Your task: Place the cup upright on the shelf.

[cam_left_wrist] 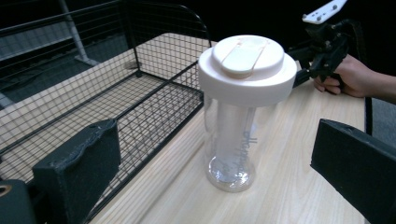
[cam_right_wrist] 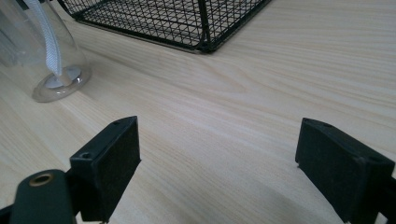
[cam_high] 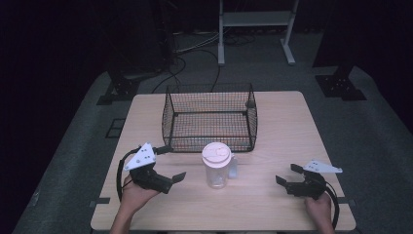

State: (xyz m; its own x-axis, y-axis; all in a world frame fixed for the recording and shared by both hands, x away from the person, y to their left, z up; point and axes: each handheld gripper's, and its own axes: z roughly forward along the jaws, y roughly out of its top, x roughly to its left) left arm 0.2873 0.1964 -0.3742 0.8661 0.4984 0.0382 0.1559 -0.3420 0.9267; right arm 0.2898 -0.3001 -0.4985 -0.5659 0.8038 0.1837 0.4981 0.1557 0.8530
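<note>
Here, both grippers (cam_high: 171,164) (cam_high: 285,174) wide apart

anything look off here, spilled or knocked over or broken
Nothing stands out. The clear bottle stands upright on the table with its white lid seated level, just in front of the wire basket, which sits square and looks undamaged. No spill shows on the wood. Both the left tool and right tool are open, clear of the bottle.

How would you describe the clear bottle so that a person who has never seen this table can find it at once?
Start at the light wooden table and find the black wire basket at its middle. The bottle stands upright just in front of the basket, between the two grippers. It is the one see-through thing there, with a wide cream lid.
</note>
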